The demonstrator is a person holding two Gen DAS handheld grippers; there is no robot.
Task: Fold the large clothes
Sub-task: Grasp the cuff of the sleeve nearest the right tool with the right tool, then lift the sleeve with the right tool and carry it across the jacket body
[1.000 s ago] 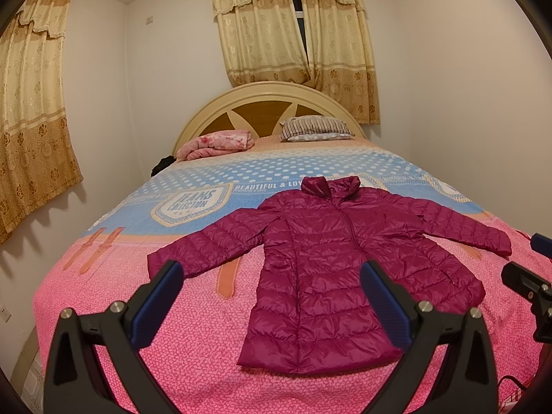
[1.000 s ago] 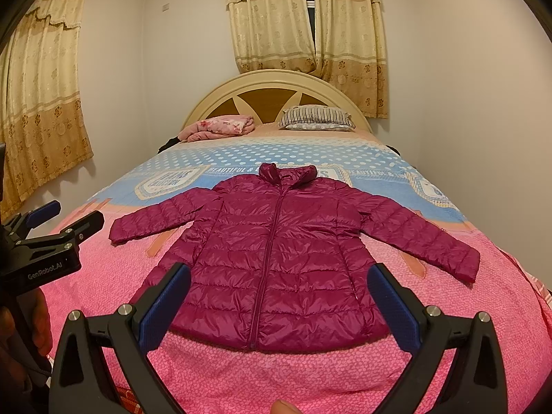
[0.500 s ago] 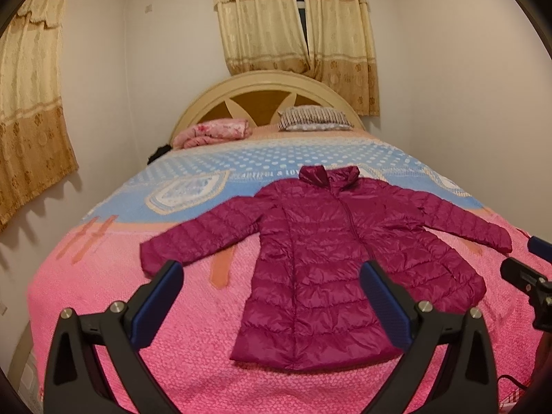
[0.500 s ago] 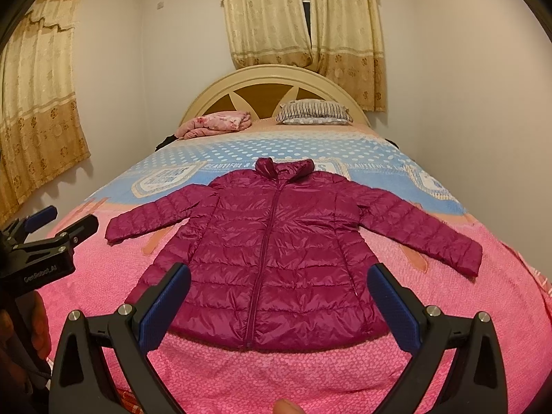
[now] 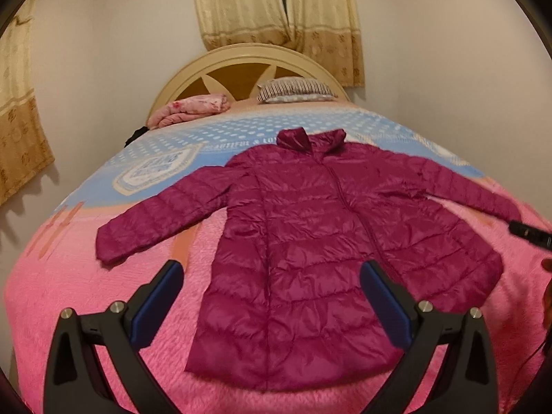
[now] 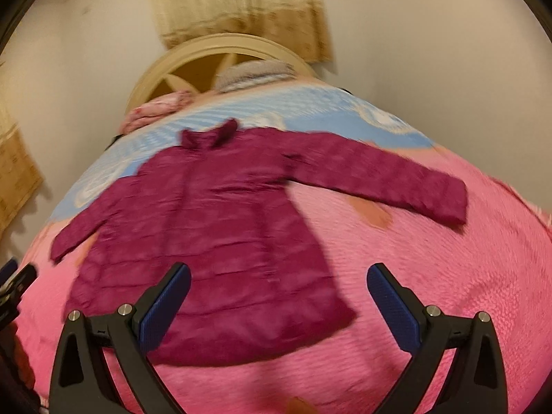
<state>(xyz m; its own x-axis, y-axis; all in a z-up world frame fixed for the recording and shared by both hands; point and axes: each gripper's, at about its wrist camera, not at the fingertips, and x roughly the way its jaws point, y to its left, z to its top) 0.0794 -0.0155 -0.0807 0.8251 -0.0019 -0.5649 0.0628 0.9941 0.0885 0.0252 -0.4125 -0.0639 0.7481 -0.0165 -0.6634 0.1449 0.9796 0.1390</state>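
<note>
Both grippers, left gripper (image 5: 270,302) and right gripper (image 6: 278,302), hang wide open and empty; each should pinch a sleeve cuff of the jacket (image 5: 310,241) fully.

One magenta jacket (image 5: 310,241), one bed (image 5: 103,293), one striped pillow (image 5: 296,89). One folded pink blanket (image 5: 193,108). Two curtains: far (image 5: 276,3), left (image 5: 20,131).

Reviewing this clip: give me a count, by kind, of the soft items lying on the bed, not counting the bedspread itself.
Puffer jackets: 1, magenta jacket spread flat, sleeves out
Pillows: 1, striped pillow by the headboard
Folded blankets: 1, pink floral blanket by the headboard
Total: 3
</note>
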